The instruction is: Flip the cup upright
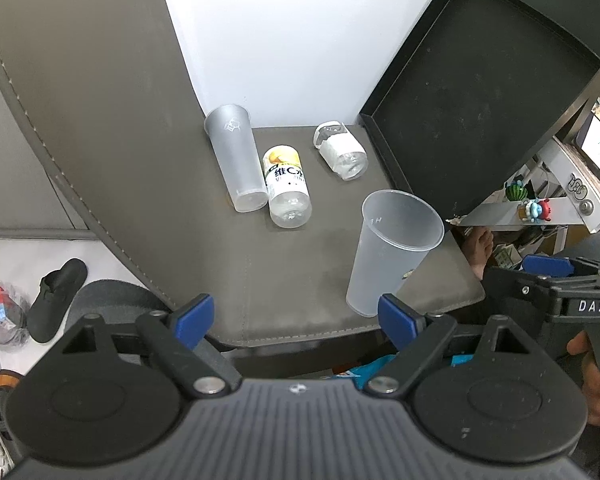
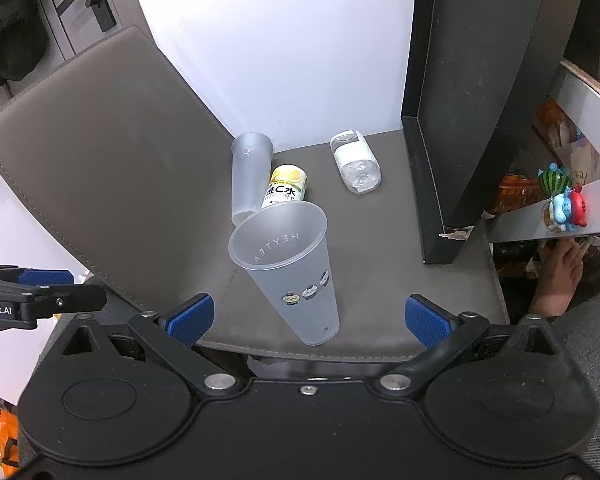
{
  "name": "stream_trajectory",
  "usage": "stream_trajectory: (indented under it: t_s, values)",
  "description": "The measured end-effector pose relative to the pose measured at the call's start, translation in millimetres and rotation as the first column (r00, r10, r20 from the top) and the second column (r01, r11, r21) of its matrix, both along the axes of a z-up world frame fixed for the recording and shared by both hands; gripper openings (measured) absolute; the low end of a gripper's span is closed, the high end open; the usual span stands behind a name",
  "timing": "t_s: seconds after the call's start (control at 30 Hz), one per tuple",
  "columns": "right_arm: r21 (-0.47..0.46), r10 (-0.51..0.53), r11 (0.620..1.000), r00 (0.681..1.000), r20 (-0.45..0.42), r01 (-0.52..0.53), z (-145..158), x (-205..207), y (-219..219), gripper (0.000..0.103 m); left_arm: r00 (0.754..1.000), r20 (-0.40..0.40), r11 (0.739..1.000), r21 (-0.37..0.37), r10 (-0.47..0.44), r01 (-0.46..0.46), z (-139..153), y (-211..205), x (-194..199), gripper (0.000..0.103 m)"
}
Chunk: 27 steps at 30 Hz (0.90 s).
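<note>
A frosted plastic cup (image 1: 388, 252) stands upright, mouth up, near the front edge of a grey chair seat (image 1: 292, 280); it shows in the right wrist view (image 2: 296, 276) with small stickers on its side. A second frosted cup (image 1: 236, 156) lies on its side at the back of the seat, also in the right wrist view (image 2: 250, 176). My left gripper (image 1: 298, 320) is open and empty, just in front of the seat edge, left of the upright cup. My right gripper (image 2: 308, 318) is open and empty, its jaws standing either side of the upright cup's base without touching it.
Two plastic bottles lie on the seat: a yellow-labelled one (image 1: 286, 188) beside the lying cup and a white-labelled one (image 1: 342, 152) behind. A black tray (image 1: 480, 92) leans at the right. The chair back (image 1: 92, 120) rises on the left. Shoes (image 1: 56, 300) lie on the floor.
</note>
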State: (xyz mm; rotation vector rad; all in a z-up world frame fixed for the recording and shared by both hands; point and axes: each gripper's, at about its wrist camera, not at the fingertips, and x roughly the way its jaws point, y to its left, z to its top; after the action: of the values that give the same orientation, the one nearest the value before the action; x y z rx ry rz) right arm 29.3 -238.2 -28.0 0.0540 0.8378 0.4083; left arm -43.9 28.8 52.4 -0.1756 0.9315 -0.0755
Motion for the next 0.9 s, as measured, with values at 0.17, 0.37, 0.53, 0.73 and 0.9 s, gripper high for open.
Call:
stream_trajectory:
  t_s: [0.17, 0.37, 0.53, 0.73, 0.9]
  values:
    - [0.003, -0.003, 1.000, 1.000, -0.002, 0.003, -1.1, 1.2, -0.6, 0.103, 1.000, -0.003, 1.000, 0.000, 0.000, 0.000, -0.5, -0.6, -0.4, 0.088]
    - [0.004, 0.000, 1.000, 1.000, -0.010, 0.000, -1.4, 2.7, -1.3, 0.103, 1.000, -0.007, 1.000, 0.005, -0.009, 0.009, -2.1, -0.9, 0.1, 0.088]
    - [0.011, 0.009, 1.000, 1.000, -0.011, -0.009, -0.4, 3.6, -1.5, 0.103, 1.000, -0.009, 1.000, 0.007, -0.009, 0.009, -2.8, -0.1, -0.2, 0.088]
    - [-0.001, 0.012, 1.000, 1.000, -0.015, -0.012, -1.4, 3.4, 0.2, 0.103, 1.000, -0.011, 1.000, 0.006, -0.004, 0.004, -3.7, -0.2, -1.5, 0.088]
    - [-0.001, 0.011, 1.000, 1.000, -0.016, -0.011, -2.2, 3.6, 0.6, 0.103, 1.000, -0.010, 1.000, 0.004, -0.003, 0.003, -3.4, -0.2, -1.5, 0.088]
